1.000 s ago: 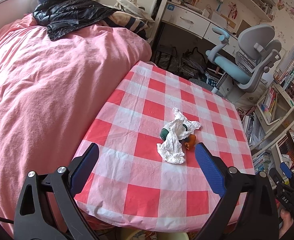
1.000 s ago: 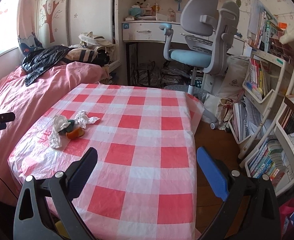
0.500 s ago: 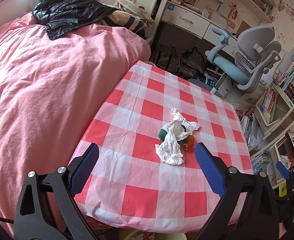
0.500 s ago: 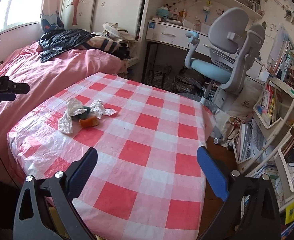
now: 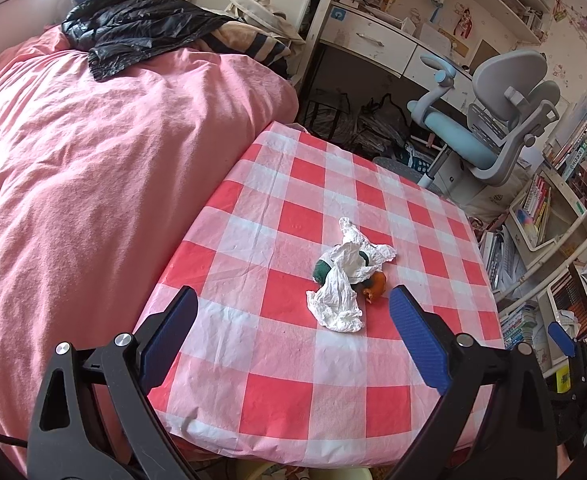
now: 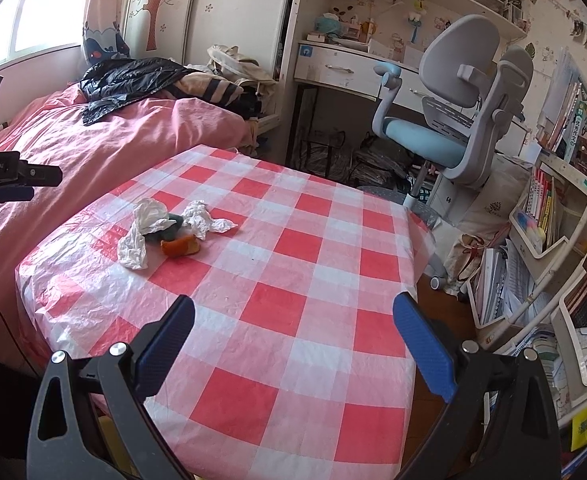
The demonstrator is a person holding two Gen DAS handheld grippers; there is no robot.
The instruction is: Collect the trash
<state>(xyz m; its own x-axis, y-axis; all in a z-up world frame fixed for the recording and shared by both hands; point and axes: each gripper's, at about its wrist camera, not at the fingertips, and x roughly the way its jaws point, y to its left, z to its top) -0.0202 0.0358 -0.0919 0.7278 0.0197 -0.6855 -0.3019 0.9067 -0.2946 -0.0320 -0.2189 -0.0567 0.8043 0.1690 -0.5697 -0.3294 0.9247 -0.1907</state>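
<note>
A small heap of trash lies on the red-and-white checked table (image 5: 293, 396) (image 6: 293, 320): crumpled white tissues (image 5: 343, 280) (image 6: 143, 226), a dark green lump (image 5: 320, 271) (image 6: 170, 233) and an orange scrap (image 5: 375, 286) (image 6: 179, 247). My left gripper (image 5: 293, 320) is open above the table's near edge, the heap just ahead between its blue pads. My right gripper (image 6: 293, 328) is open too, hovering over the near right part of the table, with the heap far off to its upper left. Both hold nothing.
A bed with a pink cover (image 5: 93, 180) and a black jacket (image 5: 133, 36) borders the table on the left. A grey and blue desk chair (image 6: 453, 120) and a white desk (image 6: 341, 68) stand behind. Crowded bookshelves (image 6: 553, 220) line the right side.
The right gripper has swung left and risen, so the heap moved toward the view's middle. The left gripper drifted slightly; the heap sits a little lower and closer in its view.
</note>
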